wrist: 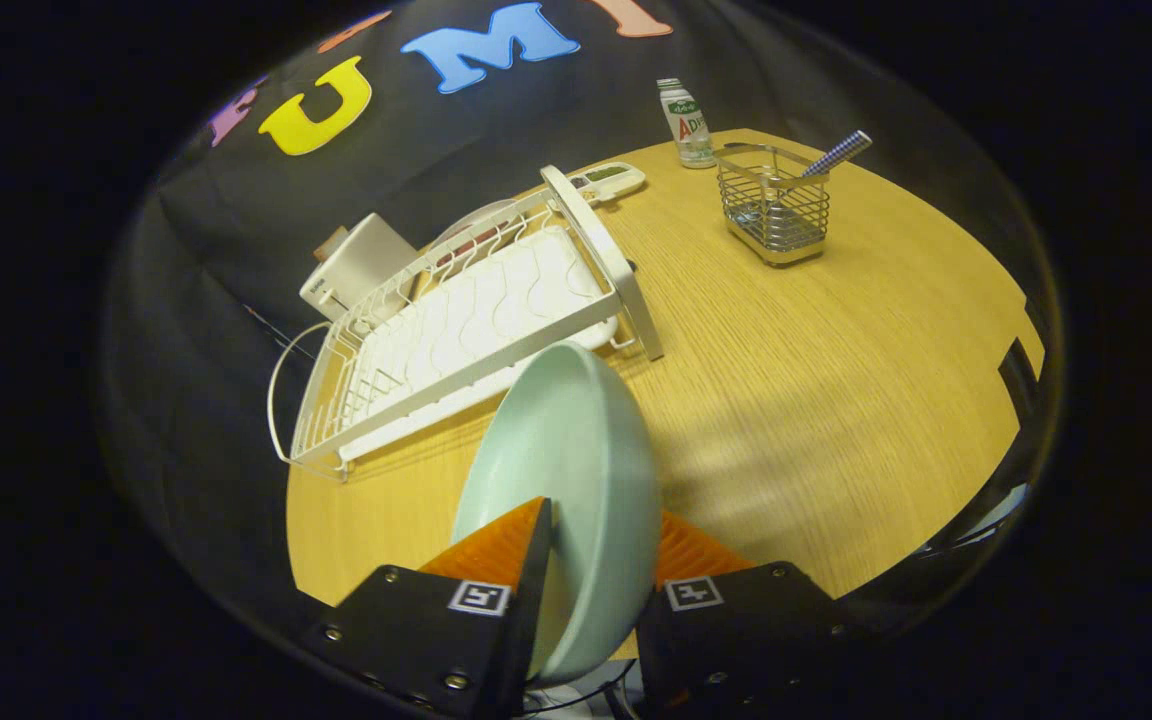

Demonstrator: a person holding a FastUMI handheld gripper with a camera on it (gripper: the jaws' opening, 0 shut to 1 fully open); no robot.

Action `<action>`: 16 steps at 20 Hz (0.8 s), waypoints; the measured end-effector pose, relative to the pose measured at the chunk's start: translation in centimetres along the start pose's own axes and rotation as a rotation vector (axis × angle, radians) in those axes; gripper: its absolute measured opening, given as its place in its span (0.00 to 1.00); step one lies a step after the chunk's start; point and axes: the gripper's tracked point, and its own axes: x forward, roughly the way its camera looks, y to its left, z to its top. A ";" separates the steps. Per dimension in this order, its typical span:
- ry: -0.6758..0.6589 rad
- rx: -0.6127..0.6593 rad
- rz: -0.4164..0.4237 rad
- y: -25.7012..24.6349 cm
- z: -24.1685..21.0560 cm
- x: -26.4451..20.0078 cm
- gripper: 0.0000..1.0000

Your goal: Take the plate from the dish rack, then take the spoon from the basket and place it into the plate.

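In the gripper view, the pale green round ceramic plate [576, 480] is seen held on edge between the two fingers of the gripper [591, 560], clear of the white wire dish rack [456, 330], which lies just beyond it on the round wooden table [836, 380]. The first step is therefore judged done. The spoon with the blue checked handle [836, 155] is seen standing in the metal wire basket [774, 205], well beyond the fingers, so setting the plate down and fetching the spoon are left. The fingers are closed narrowly, pressing the plate's two faces near its rim.
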 end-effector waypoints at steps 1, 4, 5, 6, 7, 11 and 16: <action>-0.006 -0.004 0.005 -0.1 0.2 -0.2 0.47; -0.008 -0.028 -0.023 -0.6 0.0 0.2 0.51; -0.007 -0.033 -0.026 -0.8 0.2 0.2 0.53; -0.015 -0.035 -0.033 -0.7 0.2 0.2 0.57; -0.013 -0.049 -0.057 -1.2 0.2 0.1 0.57; -0.039 -0.048 -0.102 -2.2 0.9 -0.1 0.61; -0.052 -0.051 -0.145 -3.8 1.5 -0.4 0.73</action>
